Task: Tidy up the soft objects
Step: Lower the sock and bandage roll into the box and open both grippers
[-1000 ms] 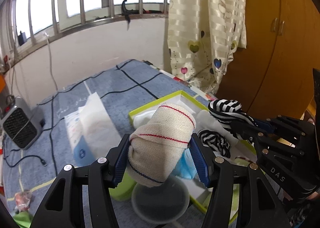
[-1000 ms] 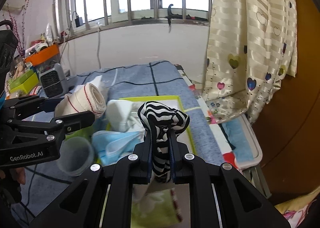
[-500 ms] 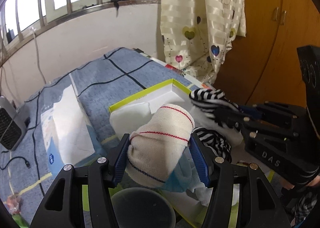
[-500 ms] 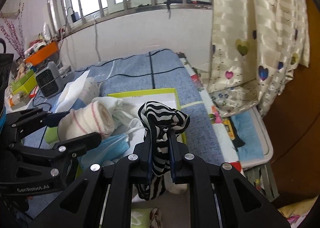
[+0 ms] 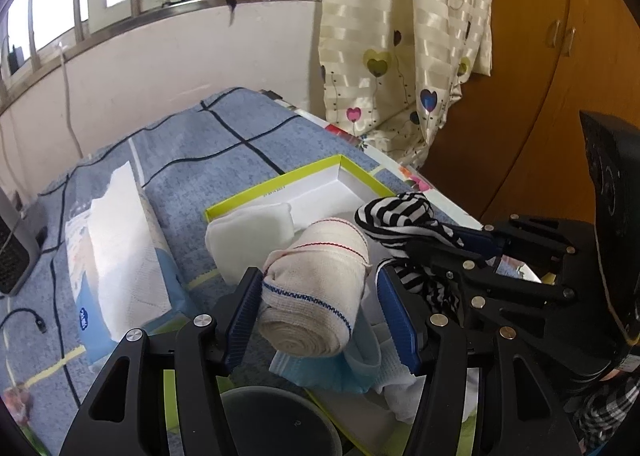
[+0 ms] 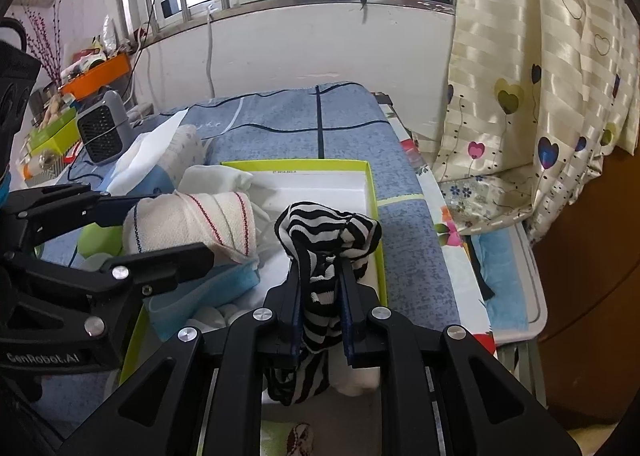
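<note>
My left gripper (image 5: pixel 320 312) is shut on a beige rolled bandage (image 5: pixel 316 288) with red and blue stripes, held above the yellow-green rimmed white box (image 5: pixel 304 172). The bandage also shows in the right wrist view (image 6: pixel 192 220). My right gripper (image 6: pixel 320 304) is shut on a black-and-white striped sock (image 6: pixel 324 240), held over the box (image 6: pixel 372 192) near its right side. The sock shows in the left wrist view (image 5: pixel 404 220). In the box lie a white pad (image 5: pixel 248 232), a blue face mask (image 5: pixel 332 372) and white cloth.
A tissue pack (image 5: pixel 116 252) lies left of the box on the blue checked cover (image 5: pixel 224 144). A small grey heater (image 6: pixel 102 128) stands far left. A grey cup (image 5: pixel 276 424) sits under my left gripper. Curtain (image 6: pixel 540 76) and wooden wardrobe (image 5: pixel 560 96) stand right.
Both grippers have moved forward over the box, each still holding its item. The bandage roll has tilted from upright to lying more sideways between the left fingers.
</note>
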A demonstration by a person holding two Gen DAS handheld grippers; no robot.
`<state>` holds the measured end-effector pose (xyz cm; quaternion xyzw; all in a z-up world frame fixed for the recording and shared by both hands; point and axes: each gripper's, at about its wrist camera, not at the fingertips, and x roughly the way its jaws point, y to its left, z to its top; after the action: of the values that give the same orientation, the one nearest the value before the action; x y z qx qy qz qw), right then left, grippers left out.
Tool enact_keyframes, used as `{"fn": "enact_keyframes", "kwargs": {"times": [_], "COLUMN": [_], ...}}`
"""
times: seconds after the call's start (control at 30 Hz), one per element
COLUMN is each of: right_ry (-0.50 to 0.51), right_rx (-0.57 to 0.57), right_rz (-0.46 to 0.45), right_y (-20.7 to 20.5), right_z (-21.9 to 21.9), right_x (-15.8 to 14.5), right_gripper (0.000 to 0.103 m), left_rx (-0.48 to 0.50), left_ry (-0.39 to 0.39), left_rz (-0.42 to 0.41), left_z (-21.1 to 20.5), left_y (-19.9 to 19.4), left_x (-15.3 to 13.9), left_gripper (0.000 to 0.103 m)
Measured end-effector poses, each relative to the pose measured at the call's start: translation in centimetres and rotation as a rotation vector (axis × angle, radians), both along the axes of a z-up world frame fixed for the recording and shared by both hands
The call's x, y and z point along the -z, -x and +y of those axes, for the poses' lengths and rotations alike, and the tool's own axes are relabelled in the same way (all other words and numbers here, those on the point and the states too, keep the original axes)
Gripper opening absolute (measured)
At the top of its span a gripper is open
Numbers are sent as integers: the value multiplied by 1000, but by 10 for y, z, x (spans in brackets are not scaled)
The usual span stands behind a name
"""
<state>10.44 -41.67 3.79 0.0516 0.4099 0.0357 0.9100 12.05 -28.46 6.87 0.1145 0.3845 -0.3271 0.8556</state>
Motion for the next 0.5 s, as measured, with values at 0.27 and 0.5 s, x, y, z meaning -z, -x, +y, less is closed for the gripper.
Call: {"fn": "enact_keyframes", "kwargs": {"times": [0.27,0.5], "right_ry": [16,26], "right_rx": [-8,-4], "right_rz": [-6,-10], "right_y": [2,6], "right_z": [3,8], "right_x": [-2,-5], "right_gripper": [33,45], "left_rx": [4,5], "left_ry": [6,24], "left_rz": [-13,-27], "left_z": [2,9], "left_y": [6,14], "left_x": [-4,-11], "left_gripper": [58,59]}}
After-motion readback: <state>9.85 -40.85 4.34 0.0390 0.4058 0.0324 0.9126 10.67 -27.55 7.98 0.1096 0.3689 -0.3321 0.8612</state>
